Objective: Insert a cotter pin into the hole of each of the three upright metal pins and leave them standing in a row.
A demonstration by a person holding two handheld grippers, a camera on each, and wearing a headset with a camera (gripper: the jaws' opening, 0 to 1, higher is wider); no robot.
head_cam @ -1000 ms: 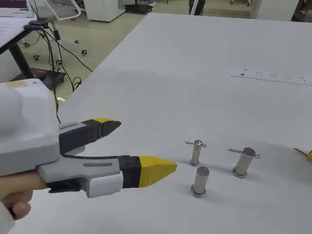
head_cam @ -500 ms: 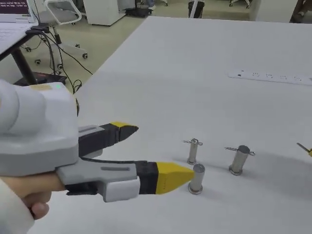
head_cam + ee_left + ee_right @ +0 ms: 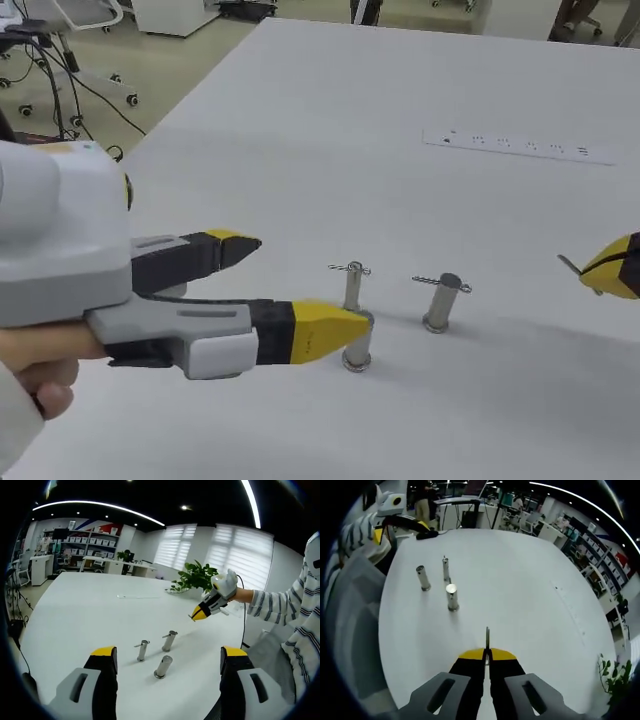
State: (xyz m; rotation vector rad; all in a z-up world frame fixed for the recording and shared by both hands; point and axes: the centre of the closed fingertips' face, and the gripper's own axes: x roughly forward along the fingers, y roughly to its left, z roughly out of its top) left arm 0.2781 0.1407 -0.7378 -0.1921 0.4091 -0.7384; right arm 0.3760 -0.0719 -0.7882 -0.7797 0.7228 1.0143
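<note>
cotter pin (image 3: 487,637) (in right hand-held gripper (image 3: 488,654))

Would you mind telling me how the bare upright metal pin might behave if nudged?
Tall and slim on a small flared base, the bare pin would probably tip under a sideways nudge. Being round, it would likely roll across the smooth table afterwards. It looks like solid metal, so probably stiff and fairly heavy.

Silver pins (image 3: 440,305), white table (image 3: 300,150), seemingly grey-striped sleeve (image 3: 280,615)
</note>
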